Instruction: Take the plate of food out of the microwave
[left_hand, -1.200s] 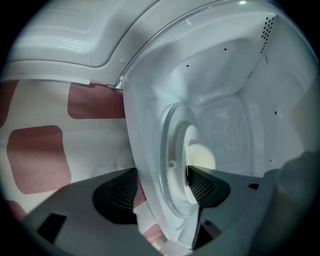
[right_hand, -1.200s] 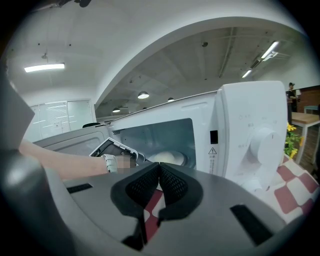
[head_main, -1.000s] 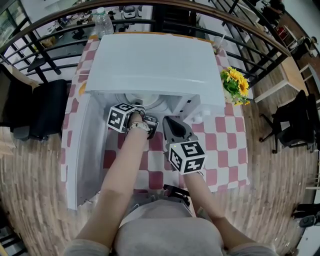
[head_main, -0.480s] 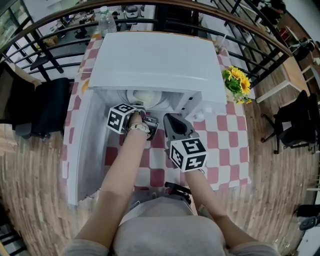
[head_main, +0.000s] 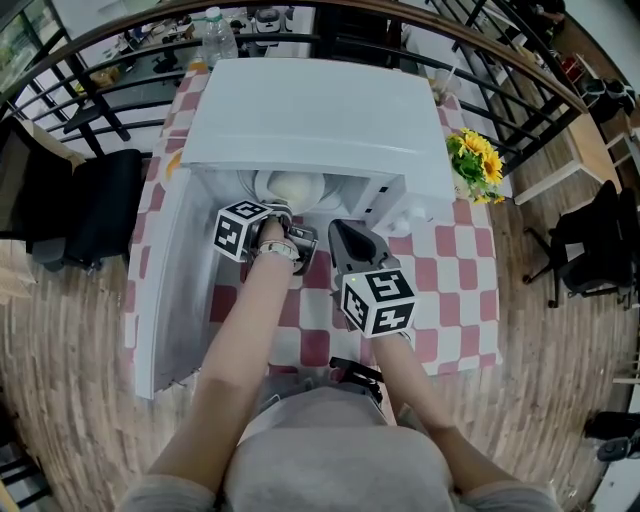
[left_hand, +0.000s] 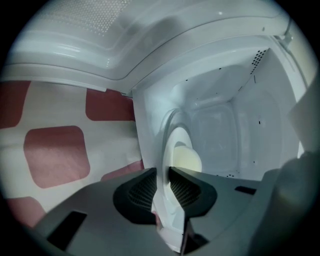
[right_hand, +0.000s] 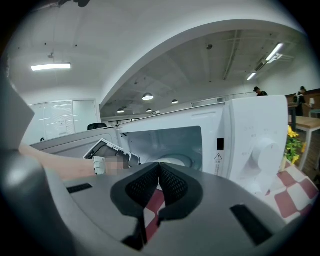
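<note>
R tool (right_hand: 159, 175) is held pressed together, empty, over the worktop (head_main: 450, 280) in front of the microwave (head_main: 310, 110). L tool (left_hand: 162, 187) is reached into the open cavity. Its jaws are being closed on the plate (left_hand: 170, 145) rim, which is seen betw. the pads, both apparently touching it. Vs. a sec ago L tool is hardly shifted, so the change is the grip itself. Plate w/ pale food (left_hand: 189, 159) is sat inside the cavity, not yet drawn out. Grip is judged nearly made; pull-out is prob. next.
</note>
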